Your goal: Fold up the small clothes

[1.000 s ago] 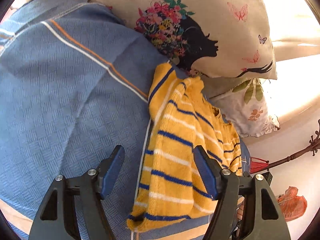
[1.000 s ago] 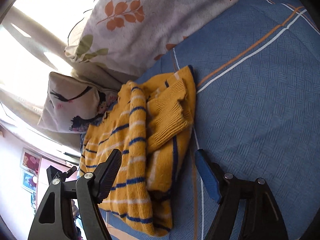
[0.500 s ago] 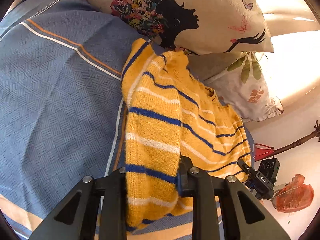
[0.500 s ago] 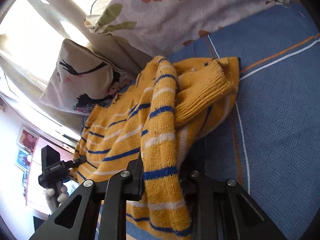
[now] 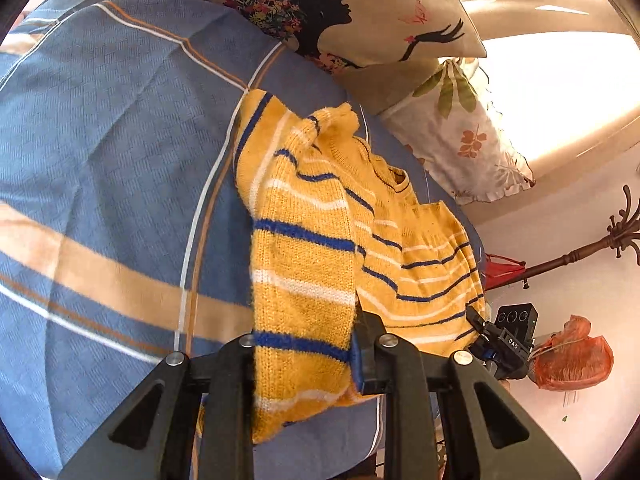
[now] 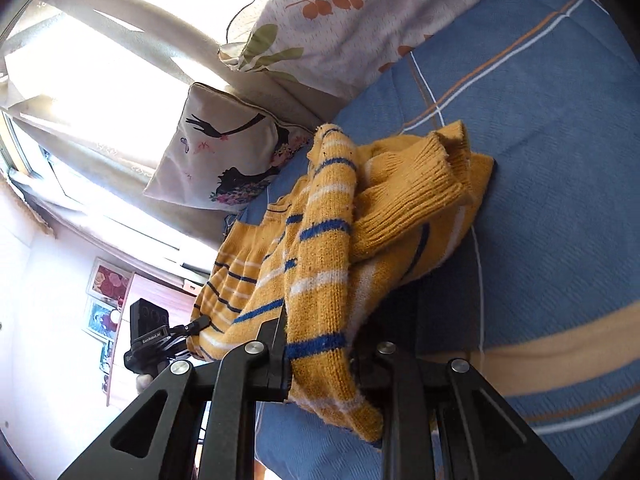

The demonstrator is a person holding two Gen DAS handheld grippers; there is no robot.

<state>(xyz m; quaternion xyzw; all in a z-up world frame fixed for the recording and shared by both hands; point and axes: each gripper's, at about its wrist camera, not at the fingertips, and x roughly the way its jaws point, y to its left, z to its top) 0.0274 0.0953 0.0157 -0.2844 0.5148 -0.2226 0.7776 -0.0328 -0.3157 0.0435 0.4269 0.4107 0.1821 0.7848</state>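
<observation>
A small yellow knit sweater point(image 5: 304, 256) with blue and white stripes lies partly folded on a blue checked bedspread point(image 5: 104, 168). My left gripper point(image 5: 304, 360) is shut on one bottom corner of the sweater and holds it lifted. My right gripper point(image 6: 320, 360) is shut on the other bottom corner of the sweater point(image 6: 320, 264), also lifted. A ribbed sleeve cuff point(image 6: 416, 184) lies folded over the body. The other gripper shows at the far edge of each view, the right one in the left wrist view point(image 5: 500, 340) and the left one in the right wrist view point(image 6: 156, 336).
Two pillows lean at the head of the bed: one with a woman's silhouette and flowers point(image 5: 352, 8), one with leaf print point(image 6: 332, 20). A bright window point(image 6: 100, 72) is behind them. A coat stand point(image 5: 580, 252) and an orange bag point(image 5: 572, 360) are beyond the bed edge.
Both grippers were open above the sweater's bottom edge, then closed on its corners. Since then they have lifted the hem and drawn it up off the bedspread.
</observation>
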